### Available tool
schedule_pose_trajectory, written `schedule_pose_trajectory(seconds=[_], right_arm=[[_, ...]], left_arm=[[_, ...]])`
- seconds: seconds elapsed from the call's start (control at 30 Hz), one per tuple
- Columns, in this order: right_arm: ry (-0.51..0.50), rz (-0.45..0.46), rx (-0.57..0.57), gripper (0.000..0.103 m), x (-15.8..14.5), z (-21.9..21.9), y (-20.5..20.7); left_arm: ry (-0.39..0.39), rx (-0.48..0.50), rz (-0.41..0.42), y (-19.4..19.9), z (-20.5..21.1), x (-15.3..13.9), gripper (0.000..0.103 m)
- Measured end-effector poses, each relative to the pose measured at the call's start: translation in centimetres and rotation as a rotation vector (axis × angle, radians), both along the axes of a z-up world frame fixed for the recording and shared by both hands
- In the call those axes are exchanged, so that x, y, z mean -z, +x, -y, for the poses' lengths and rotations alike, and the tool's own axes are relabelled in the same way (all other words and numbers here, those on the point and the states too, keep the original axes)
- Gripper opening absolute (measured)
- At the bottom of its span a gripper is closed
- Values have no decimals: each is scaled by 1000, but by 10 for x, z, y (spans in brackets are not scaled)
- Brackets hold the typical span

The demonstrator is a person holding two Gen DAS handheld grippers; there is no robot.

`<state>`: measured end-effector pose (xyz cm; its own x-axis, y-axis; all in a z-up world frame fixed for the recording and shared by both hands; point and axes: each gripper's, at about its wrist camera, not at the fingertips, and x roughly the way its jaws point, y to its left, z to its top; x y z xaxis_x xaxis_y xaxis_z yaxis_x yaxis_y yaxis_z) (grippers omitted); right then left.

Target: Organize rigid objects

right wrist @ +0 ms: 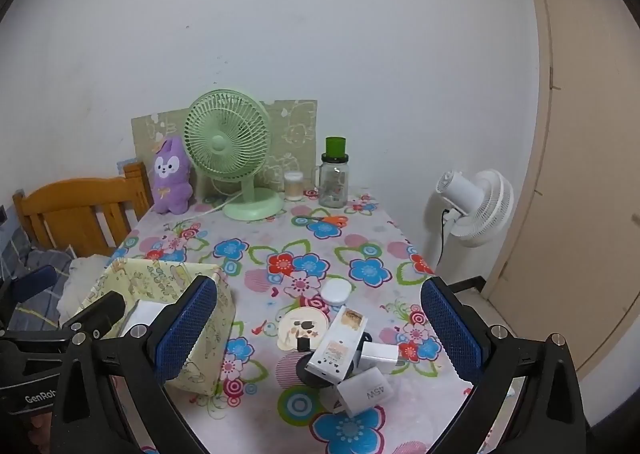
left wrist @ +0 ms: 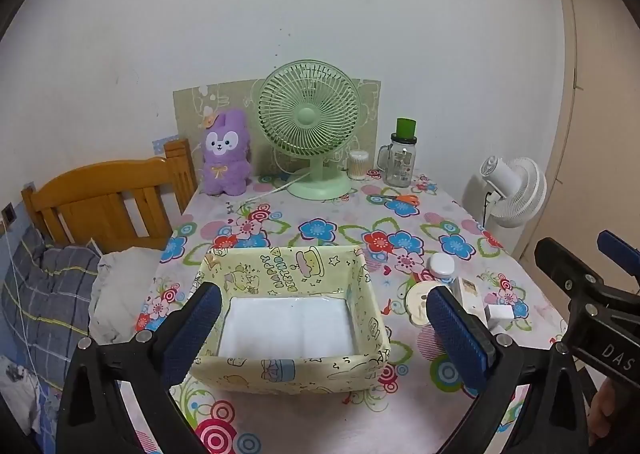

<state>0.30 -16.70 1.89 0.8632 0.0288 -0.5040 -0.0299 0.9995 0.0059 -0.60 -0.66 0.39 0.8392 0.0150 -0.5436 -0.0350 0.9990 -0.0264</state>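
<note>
A yellow cartoon-print storage box [left wrist: 288, 368] with a white bottom sits on the floral table, near its front left; it also shows in the right wrist view [right wrist: 200, 338]. My left gripper [left wrist: 320, 330] is open and empty above the box. To the box's right lies a cluster: a white-capped jar [right wrist: 337, 291], a round patterned disc [right wrist: 298, 328], a long white carton [right wrist: 338, 344], a white plug [right wrist: 378, 354] and a white 45W charger [right wrist: 366, 390]. My right gripper [right wrist: 318, 332] is open and empty above that cluster.
At the table's back stand a purple plush rabbit [left wrist: 226, 154], a green desk fan [left wrist: 310, 126], a cotton-swab tub [left wrist: 358, 165] and a glass jar with green lid [left wrist: 400, 158]. Orange scissors [left wrist: 396, 199] lie nearby. A wooden headboard [left wrist: 108, 206] is left, a white floor fan [left wrist: 512, 190] right.
</note>
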Motion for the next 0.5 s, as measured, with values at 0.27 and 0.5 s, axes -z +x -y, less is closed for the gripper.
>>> schedule_pose_trajectory(seconds=[0.27, 0.5], right_arm=[[13, -9, -5, 103, 0, 1, -3], [5, -20, -6, 103, 1, -2, -1]], left_arm=[[-5, -3, -10, 2, 0, -1, 103], [-14, -3, -10, 2, -2, -3, 103]])
